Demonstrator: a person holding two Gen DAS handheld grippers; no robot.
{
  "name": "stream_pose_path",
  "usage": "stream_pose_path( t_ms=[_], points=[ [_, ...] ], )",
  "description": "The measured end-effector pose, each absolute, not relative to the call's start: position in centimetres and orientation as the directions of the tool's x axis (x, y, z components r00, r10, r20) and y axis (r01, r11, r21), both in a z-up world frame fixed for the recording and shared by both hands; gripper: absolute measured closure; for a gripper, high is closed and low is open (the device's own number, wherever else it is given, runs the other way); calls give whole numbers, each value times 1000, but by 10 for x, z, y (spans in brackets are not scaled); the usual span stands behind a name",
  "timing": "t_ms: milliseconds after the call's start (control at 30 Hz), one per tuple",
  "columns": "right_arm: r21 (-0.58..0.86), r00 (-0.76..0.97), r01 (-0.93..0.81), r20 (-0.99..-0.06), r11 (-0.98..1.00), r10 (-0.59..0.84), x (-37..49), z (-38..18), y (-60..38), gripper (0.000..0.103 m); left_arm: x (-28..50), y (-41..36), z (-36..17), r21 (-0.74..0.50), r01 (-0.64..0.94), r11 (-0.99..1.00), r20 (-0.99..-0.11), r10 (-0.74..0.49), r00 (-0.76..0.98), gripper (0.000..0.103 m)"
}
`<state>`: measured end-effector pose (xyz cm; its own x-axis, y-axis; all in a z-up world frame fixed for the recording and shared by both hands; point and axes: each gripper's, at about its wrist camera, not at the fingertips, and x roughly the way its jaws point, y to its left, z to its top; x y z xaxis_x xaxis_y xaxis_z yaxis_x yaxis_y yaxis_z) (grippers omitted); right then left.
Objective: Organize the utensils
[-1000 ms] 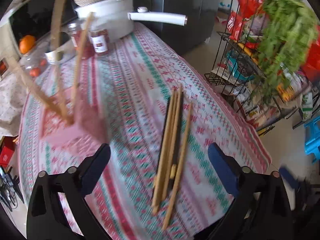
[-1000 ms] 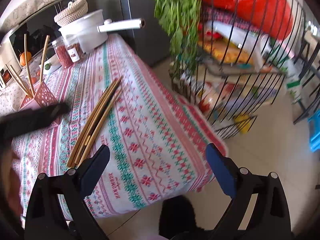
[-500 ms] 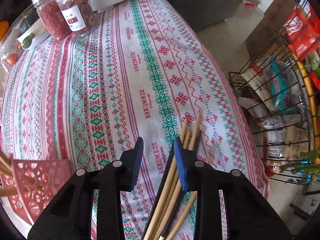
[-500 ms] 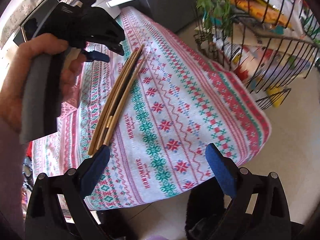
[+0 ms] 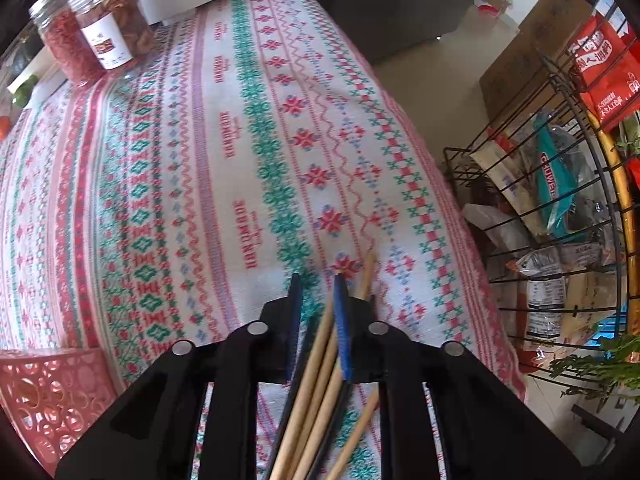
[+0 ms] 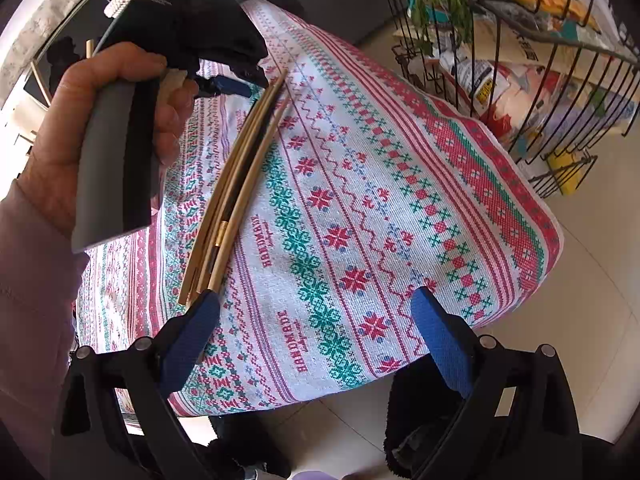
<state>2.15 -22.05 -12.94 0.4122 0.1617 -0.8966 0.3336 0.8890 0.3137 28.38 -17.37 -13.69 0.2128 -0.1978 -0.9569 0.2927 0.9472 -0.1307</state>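
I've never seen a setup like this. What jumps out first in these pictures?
First, the bundle of chopsticks lying on the bright patterned tablecloth. The left tongs, held in a hand, are closing over the bundle's far end, with several sticks between the blue pads. The right tongs gape wide near the table's front edge, holding nothing, and a black wire rack crammed with packets stands off to the right.

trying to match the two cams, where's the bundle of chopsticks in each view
Left wrist: chopsticks at bottom centre, running up between the closing left gripper pads.
Right wrist: chopsticks left of centre, a diagonal bundle on the tablecloth, far ends at the left gripper.
Shared landmark: the wire rack at right.
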Motion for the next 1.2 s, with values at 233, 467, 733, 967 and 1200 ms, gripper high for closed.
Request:
stream_pose_path(
  t_ms=[233, 467, 733, 967, 1200],
  points=[
    [301, 406, 345, -902, 889, 148, 22, -131, -222, 9, 283, -199, -145, -56, 345, 937, -963, -142, 231, 98],
    [280, 407, 354, -905, 892, 122, 25, -130, -224, 9, 262, -177, -134, -61, 335, 940, -931, -175, 320, 100],
    [211, 395, 379, -917, 901, 49, 28, -132, -222, 9, 197, -125, -76, -68, 406, 911, -862, -258, 437, 100],
    [161, 387, 426, -922, 891, -18, 36, -133, -229, 10, 124, -53, -38, -111, 403, 909, -782, -330, 529, 100],
    [198, 396, 467, -918, 862, -4, 94, -121, -222, 27, 74, 10, -24, -203, 355, 913, -705, -387, 594, 100]
  ],
)
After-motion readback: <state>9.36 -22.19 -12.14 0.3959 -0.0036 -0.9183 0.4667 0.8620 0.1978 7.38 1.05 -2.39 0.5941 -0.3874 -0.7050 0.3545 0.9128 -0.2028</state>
